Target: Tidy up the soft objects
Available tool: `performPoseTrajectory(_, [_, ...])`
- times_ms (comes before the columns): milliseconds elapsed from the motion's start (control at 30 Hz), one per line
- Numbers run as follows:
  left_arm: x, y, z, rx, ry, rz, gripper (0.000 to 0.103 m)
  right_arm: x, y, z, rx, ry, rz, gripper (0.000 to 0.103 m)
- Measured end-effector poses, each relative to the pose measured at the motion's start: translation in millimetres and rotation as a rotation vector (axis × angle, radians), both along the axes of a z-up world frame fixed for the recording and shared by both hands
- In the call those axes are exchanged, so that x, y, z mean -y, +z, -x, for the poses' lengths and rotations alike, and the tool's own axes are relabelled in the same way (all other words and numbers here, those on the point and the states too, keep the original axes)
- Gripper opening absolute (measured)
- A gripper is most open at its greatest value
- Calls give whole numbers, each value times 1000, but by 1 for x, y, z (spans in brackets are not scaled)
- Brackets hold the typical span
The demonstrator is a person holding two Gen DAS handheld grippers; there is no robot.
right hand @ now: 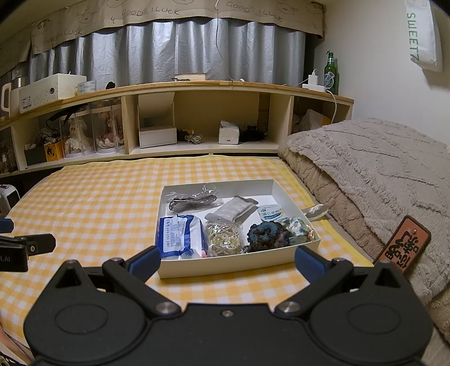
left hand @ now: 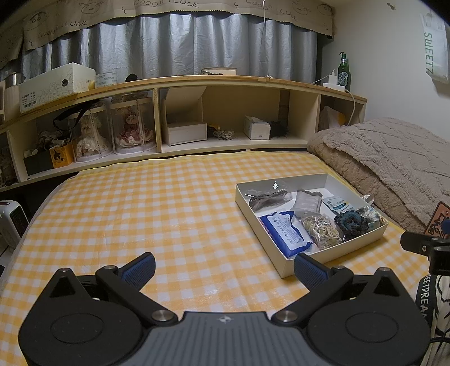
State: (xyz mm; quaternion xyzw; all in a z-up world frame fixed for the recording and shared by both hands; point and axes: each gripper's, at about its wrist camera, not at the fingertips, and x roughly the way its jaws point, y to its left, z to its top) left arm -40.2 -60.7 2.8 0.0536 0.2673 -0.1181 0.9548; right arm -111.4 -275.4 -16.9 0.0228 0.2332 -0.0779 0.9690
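The soft things already lie gathered in a shallow white box [right hand: 287, 256] on the yellow-checked bed [right hand: 98, 197], toward its right side beside the folded beige blanket [right hand: 365, 157]: a blue-and-white wipes pack [right hand: 180, 235] at the near left corner, a bag of cream hair ties [right hand: 225, 239] next to it, then a dark teal crocheted scrunchie [right hand: 267, 233].

The box sits straight ahead of the right claw [right hand: 227, 260], its long axis running left to right across the view — jaws wide, holding nothing. The left claw [left hand: 225, 267] hangs over bare checks with the box [left hand: 332, 250] off to its right, equally wide and empty, so the right is the nearer.

Readable writing: "GOOD LUCK" [right hand: 152, 12] on the valance, "SWEET" [right hand: 413, 36] on a hanging bag. The bottle [right hand: 331, 73] label is too small to read.
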Motion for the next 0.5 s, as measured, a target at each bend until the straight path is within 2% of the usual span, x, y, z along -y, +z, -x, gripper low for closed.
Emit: performPoseTrajectory(500, [0,1,0,2,3,1,103,0,0,0,0,0,-2,103])
